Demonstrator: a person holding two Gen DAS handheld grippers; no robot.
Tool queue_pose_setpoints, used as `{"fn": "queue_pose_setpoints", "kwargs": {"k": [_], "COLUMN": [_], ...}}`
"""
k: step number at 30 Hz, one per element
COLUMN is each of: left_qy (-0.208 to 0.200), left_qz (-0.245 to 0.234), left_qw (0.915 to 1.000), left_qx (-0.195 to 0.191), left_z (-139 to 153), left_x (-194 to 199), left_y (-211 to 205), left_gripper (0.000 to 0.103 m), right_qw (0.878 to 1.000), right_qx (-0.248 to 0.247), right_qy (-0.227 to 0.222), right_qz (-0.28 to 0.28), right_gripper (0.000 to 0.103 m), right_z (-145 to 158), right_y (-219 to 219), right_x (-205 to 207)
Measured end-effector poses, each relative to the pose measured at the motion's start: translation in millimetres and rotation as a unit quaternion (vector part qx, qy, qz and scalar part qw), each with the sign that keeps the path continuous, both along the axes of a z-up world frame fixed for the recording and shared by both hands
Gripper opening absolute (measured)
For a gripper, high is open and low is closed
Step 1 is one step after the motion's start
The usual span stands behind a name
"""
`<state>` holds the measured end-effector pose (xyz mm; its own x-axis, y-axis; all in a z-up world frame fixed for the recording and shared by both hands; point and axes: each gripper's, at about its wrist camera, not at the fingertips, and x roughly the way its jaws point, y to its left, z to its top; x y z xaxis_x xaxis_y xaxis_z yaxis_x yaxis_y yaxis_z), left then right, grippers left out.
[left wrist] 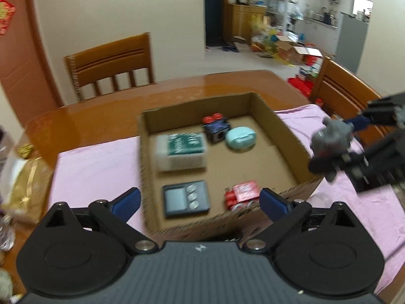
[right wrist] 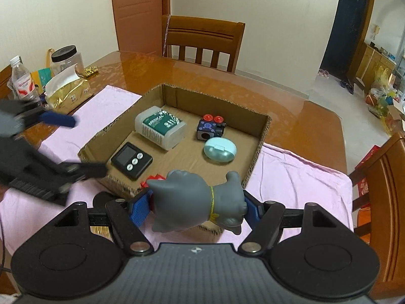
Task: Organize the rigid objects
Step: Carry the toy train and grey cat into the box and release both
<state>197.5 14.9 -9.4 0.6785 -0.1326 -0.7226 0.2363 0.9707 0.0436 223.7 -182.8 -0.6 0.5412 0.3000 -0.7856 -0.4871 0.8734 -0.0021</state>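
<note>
Right gripper (right wrist: 193, 209) tilts down clutching grey cat toy (right wrist: 195, 202); left gripper (left wrist: 200, 200) gapes empty

Right wrist view: cardboard box (right wrist: 255, 152) sits mid-frame on a cloth (right wrist: 298, 177), cloth on the worktop (right wrist: 291, 116). In the box: plastic container (right wrist: 159, 126) upper left, timer (right wrist: 131, 160) lower left, toy block (right wrist: 210, 128) upper right, oval case (right wrist: 220, 149) just below it, small packet (right wrist: 154, 178) at the near wall. Cat figure (right wrist: 197, 202) at bottom centre, in front of the box. Tissue pack (right wrist: 68, 93), jar (right wrist: 67, 59), bottle (right wrist: 21, 81) at left edge. Chair (right wrist: 202, 43) behind the worktop.
</note>
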Motion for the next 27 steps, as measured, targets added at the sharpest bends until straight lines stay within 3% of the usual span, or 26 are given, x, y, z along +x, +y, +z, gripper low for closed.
{"fn": "queue_pose_setpoints", "kwargs": {"k": [3,7,15,16,18,19,27], "left_qy": [-0.01,-0.008,-0.009,-0.01,-0.011,-0.01,-0.012], "left_qz": [0.022,0.043,0.066,0.068,0.07,0.071,0.059], "left_qw": [0.9996,0.999,0.9977,0.9976,0.9974,0.9974,0.9981], "left_qx": [0.012,0.0,-0.002,-0.003,-0.008,-0.012,-0.012], "left_z": [3.2,4.3,4.9,5.2,5.6,5.7,6.3], "left_x": [-15.2,-27.9,-39.3,-39.4,-40.0,-40.1,-43.1], "left_y": [10.5,26.5,48.6,50.4,54.6,56.4,57.0], "left_gripper": [0.1,0.1,0.1,0.1,0.101,0.101,0.101], "right_qw": [1.0,0.999,0.996,0.997,0.997,0.997,0.996], "right_qx": [-0.004,-0.008,-0.055,-0.055,-0.06,-0.061,-0.06], "right_qy": [0.006,0.03,0.05,0.046,0.03,0.023,0.008], "right_qz": [-0.005,-0.021,-0.041,-0.041,-0.045,-0.048,-0.059], "right_gripper": [0.077,0.077,0.078,0.079,0.099,0.103,0.103], "right_z": [-3.5,-10.0,-28.9,-29.1,-27.4,-25.5,-15.1], "right_y": [9.9,24.1,58.1,60.5,64.4,65.2,65.8], "right_x": [16.0,41.2,80.8,83.5,87.2,87.2,78.1]}}
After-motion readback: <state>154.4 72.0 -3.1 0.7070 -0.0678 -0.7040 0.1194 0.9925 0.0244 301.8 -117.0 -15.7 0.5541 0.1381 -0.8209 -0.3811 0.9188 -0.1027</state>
